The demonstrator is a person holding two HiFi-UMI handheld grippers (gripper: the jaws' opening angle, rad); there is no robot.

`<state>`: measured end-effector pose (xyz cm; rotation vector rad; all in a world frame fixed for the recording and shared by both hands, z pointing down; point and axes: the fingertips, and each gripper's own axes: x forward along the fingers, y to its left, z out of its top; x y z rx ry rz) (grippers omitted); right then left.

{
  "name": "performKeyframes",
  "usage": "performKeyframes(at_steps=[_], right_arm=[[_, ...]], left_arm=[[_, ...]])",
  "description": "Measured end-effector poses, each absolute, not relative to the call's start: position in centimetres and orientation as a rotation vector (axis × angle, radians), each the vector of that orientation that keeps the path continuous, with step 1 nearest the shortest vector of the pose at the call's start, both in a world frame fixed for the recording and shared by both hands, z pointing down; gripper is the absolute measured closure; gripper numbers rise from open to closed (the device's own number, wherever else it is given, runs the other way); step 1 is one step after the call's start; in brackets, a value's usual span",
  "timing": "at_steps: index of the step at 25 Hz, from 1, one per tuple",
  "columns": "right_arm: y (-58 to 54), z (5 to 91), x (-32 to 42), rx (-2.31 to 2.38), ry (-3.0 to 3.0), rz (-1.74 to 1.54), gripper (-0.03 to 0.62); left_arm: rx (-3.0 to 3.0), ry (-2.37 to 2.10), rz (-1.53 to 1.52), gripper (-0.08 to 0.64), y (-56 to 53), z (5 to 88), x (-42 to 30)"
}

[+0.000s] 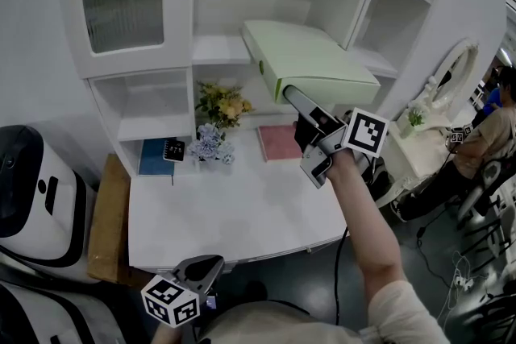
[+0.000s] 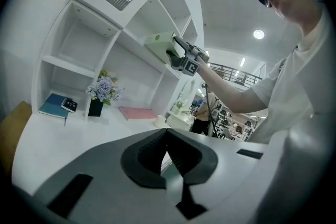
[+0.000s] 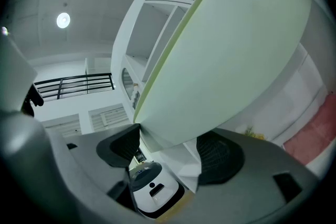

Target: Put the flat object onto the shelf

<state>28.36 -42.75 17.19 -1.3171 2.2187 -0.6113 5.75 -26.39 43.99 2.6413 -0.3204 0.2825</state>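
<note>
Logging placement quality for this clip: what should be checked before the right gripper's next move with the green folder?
1. Right gripper fingers closed on the pale green flat folder: ok.
2. Folder's far end inside the white cabinet's middle shelf: ok.
3. Folder resting on the shelf board: cannot tell.
4. Folder fully on the shelf: not ok; the held end sticks out in front.
5. Left gripper shut, empty, low and away: ok.
6. Yellow and purple flower bunch below, apart from the folder: ok.
</note>
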Motion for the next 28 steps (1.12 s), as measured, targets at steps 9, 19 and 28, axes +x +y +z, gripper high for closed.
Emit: performKeyframes(at_steps=[9,19,28], right_arm=[[-43.1,17.4,28.9,-1.323,2.216,-0.589,0.241],[-45.1,17.5,30.0,-1.369,2.176,-0.575,0.244],[-46.2,17.4,30.5,-1.403,2.138,-0.586,0.245]], left_arm=[[2.638,-0.348,0.290,0.546,-26.1,44.8,5.8],[2.619,-0.381,0.289,0.546,-26.5,44.4,5.8],[2.616,-0.392,0.290,0.546,-26.7,43.9,5.5]])
